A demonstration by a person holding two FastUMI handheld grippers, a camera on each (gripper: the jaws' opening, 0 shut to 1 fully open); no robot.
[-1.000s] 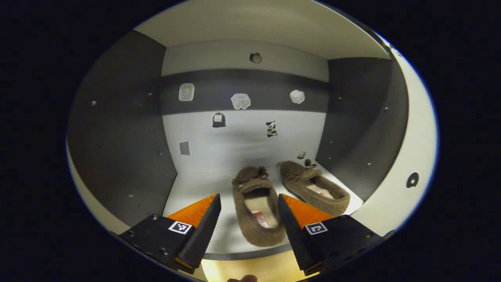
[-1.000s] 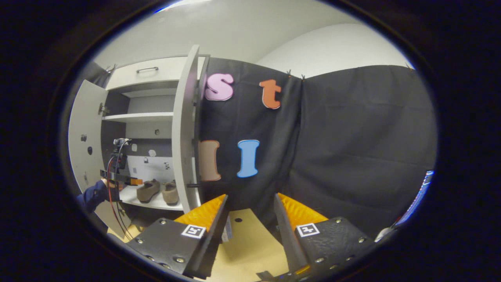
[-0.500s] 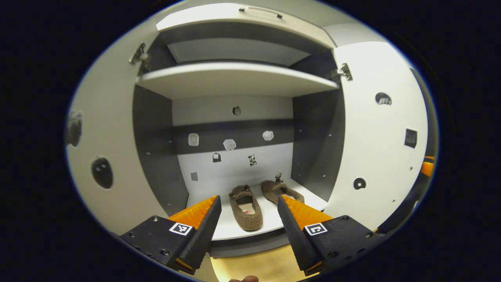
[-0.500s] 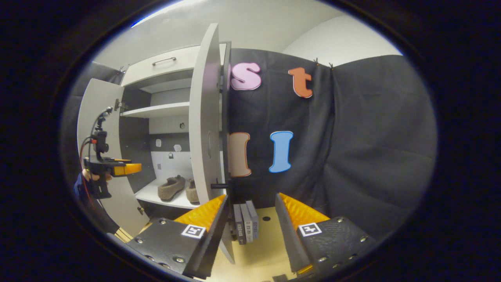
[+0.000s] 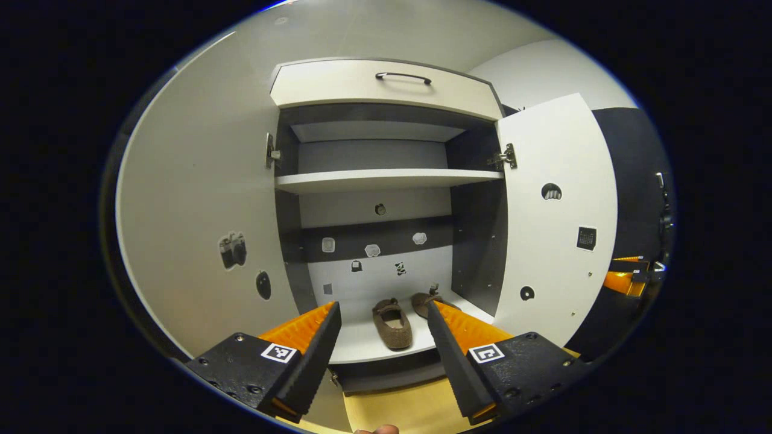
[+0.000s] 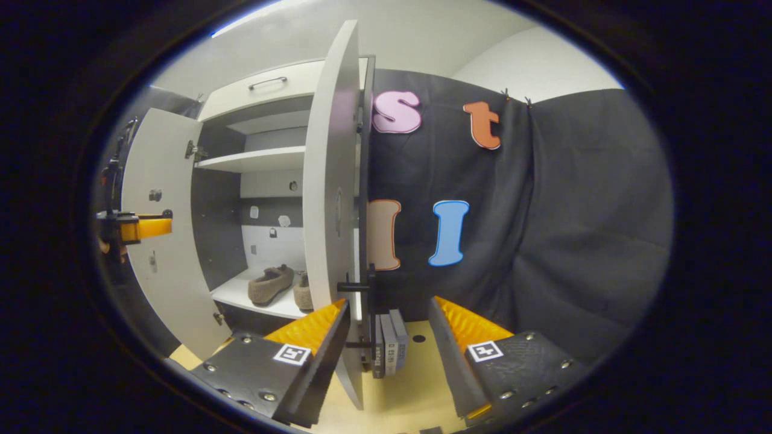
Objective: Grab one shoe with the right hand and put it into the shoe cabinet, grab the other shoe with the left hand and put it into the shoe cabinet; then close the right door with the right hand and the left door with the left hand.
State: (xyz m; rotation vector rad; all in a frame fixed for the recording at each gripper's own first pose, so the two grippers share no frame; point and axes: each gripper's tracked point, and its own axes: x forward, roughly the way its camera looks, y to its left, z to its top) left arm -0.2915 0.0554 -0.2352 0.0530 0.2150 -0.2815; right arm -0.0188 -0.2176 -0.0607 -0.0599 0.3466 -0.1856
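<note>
- Shoes [image 5: 392,315] — both lie side by side on the cabinet's bottom shelf [image 5: 362,343] (near its front edge).
- Left claw [image 5: 384,337] spread, empty.
- Right claw [image 6: 389,340] spread beside the right door [image 6: 329,199] — both doors open.

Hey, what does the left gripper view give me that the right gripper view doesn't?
Left gripper view: the cabinet head-on, with the inner faces of the open left door and right door.
Right gripper view: the right door edge-on with its handle, slim grey cases on the floor beside it, and the cloth wall.
Shared: two shoes on the bottom shelf, and the drawer on top.
</note>
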